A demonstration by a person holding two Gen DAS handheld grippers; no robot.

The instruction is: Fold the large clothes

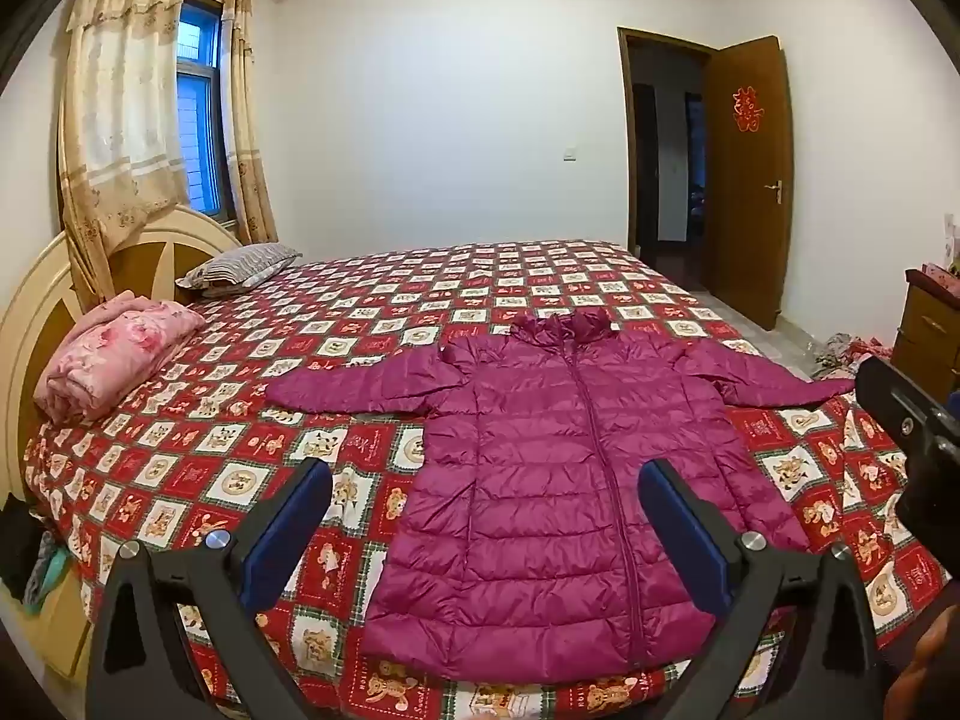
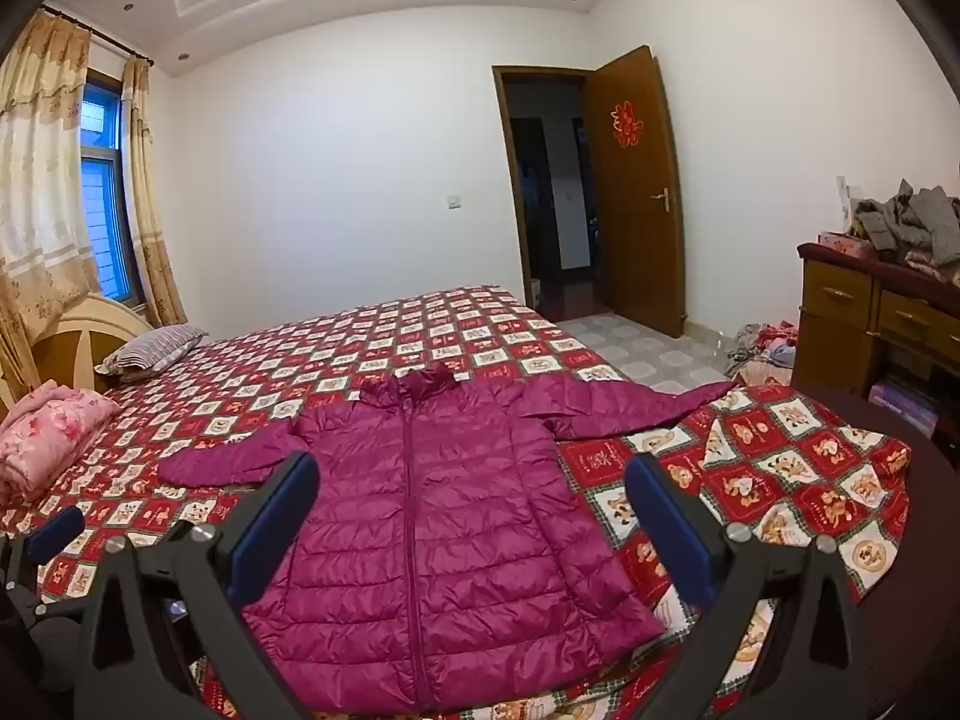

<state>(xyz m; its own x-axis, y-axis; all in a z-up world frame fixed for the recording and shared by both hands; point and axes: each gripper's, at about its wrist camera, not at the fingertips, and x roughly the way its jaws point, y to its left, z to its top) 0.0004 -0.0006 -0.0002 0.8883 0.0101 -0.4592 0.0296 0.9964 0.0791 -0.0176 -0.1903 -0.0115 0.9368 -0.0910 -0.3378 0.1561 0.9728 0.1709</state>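
Note:
A magenta quilted puffer jacket [image 1: 558,480] lies flat on the bed, front up, zipped, both sleeves spread out sideways, collar toward the far side. It also shows in the right wrist view [image 2: 432,516]. My left gripper [image 1: 486,480] is open and empty, held above the jacket's lower half near its hem. My right gripper [image 2: 474,474] is open and empty, held above the jacket's lower right part. The right gripper's body shows at the right edge of the left wrist view [image 1: 912,420]. Part of the left gripper shows at the lower left of the right wrist view [image 2: 54,531].
The bed [image 1: 360,312] has a red checked bear-print cover. A folded pink quilt [image 1: 114,354] and a striped pillow [image 1: 240,264] lie by the headboard. A wooden dresser [image 2: 870,312] with piled clothes stands right. Clothes lie on the floor [image 2: 762,348]. The door [image 2: 636,192] stands open.

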